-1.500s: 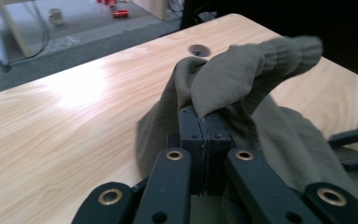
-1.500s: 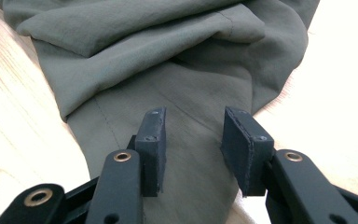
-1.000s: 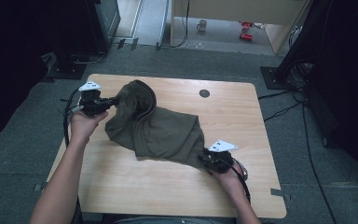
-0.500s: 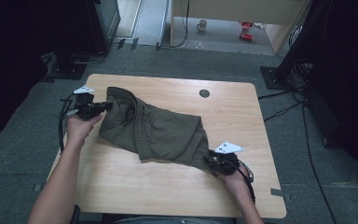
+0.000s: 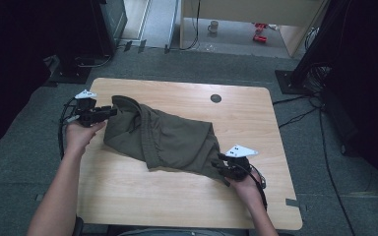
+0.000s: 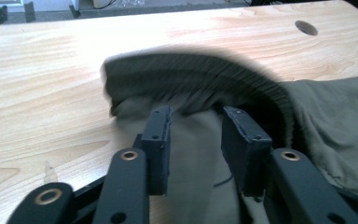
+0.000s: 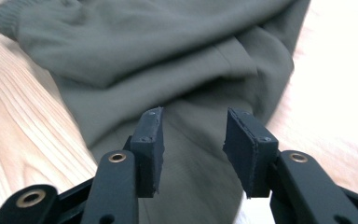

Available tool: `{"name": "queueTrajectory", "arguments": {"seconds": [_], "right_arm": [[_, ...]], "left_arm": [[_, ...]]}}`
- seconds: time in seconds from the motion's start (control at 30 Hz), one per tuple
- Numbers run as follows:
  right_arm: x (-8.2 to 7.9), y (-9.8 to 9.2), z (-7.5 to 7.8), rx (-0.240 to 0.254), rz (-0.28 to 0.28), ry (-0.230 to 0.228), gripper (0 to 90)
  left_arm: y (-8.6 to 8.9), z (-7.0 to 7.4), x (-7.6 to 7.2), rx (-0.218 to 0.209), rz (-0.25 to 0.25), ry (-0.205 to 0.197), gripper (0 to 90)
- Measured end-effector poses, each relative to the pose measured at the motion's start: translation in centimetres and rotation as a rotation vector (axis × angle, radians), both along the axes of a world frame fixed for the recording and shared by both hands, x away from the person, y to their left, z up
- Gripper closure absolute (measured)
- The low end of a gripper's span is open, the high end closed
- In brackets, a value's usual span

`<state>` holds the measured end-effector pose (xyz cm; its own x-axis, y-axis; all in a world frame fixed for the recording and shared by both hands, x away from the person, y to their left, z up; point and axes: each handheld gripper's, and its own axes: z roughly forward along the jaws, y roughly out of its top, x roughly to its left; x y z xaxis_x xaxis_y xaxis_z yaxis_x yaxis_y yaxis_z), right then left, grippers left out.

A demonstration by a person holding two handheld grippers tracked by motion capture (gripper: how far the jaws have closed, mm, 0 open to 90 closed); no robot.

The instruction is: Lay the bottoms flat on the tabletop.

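Two pairs of black jaws are seen, one pair on each hand-held gripper, and both pairs stand parted with a clear gap between the pads. In the left gripper view, the left gripper [image 6: 196, 140] is held over olive-green cloth, which lies beneath and between its jaws; nothing is seen pinched. A ribbed, blurred hem curves just beyond the jaw tips. In the right gripper view, the right gripper [image 7: 193, 149] is likewise spread over folds of the same cloth, and whether the pads touch it cannot be told.

One garment [image 5: 165, 140] is counted, crumpled and stretched slantwise across the middle of one wooden table [image 5: 256, 128], from far left to near right. In the high view, the left gripper [image 5: 109, 111] is placed at the garment's far left end, and the right gripper [image 5: 220, 169] at its near right end. One left hand [image 5: 81, 135] and one right hand [image 5: 246, 184] are seen behind the grippers, with forearms entering from the near edge.

One small dark round hole [image 5: 216, 98] is set in the tabletop beyond the garment, well apart from both grippers. Beyond the far edge of the table, one pale mug [image 5: 212, 26] and some small red items [image 5: 260, 33] are seen on the floor. Dark stands and trailing cables are seen at both sides of the table on grey carpet.
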<state>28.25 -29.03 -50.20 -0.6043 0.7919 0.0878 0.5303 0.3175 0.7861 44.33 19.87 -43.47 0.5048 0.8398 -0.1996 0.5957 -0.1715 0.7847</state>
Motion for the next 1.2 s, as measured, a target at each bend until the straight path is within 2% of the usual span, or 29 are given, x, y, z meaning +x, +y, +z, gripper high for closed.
{"name": "queueTrajectory", "arguments": {"seconds": [0.07, 0.1, 0.2, 0.23, 0.27, 0.37, 0.57, 0.7, 0.8, 0.9, 1.07, 1.2], "right_arm": [[0.2, 0.4, 0.4, 0.012, 0.009, -0.007, 54.2], [0.3, 0.9, 0.7, 0.036, 0.018, 0.001, 52.9], [0.6, 1.6, 1.0, 0.036, 0.047, 0.004, 53.5], [0.7, 2.4, 1.2, 0.018, 0.071, 0.001, 53.2], [0.7, 2.4, 1.2, 0.018, 0.071, 0.001, 53.2], [0.9, 3.3, 1.6, 0.022, 0.086, -0.001, 52.7], [1.5, 5.6, 2.5, 0.009, 0.154, -0.02, 54.8], [1.8, 6.7, 2.4, -0.005, 0.185, -0.018, 54.9], [1.9, 7.5, 2.4, -0.003, 0.209, -0.012, 54.2], [2.0, 8.2, 2.3, -0.003, 0.227, -0.009, 53.5], [2.1, 9.2, 2.2, -0.002, 0.257, -0.005, 51.6], [2.3, 10.0, 1.9, -0.013, 0.279, 0.004, 51.2]], "left_arm": [[0.1, 0.3, -0.4, -0.007, -0.007, 0.001, 60.5], [0.1, 0.4, -0.6, -0.003, -0.013, 0.001, 60.2], [0.0, 0.4, -1.3, 0.008, -0.024, -0.001, 60.2], [0.0, 0.4, -1.7, 0.01, -0.027, -0.002, 60.0], [0.0, 0.4, -1.7, 0.01, -0.027, -0.002, 59.9], [0.2, 0.1, -2.4, -0.014, -0.023, -0.004, 60.1], [-0.3, -0.7, -3.7, 0.011, -0.036, -0.003, 60.2], [-0.6, -1.1, -4.1, 0.026, -0.042, -0.011, 59.7], [-0.6, -1.6, -4.5, 0.02, -0.041, -0.015, 56.9], [-0.8, -2.1, -4.8, 0.008, -0.044, -0.003, 57.6], [-1.4, -2.7, -5.5, 0.016, -0.065, 0.007, 56.7], [-2.0, -3.3, -6.0, 0.043, -0.088, 0.006, 52.4]]}}
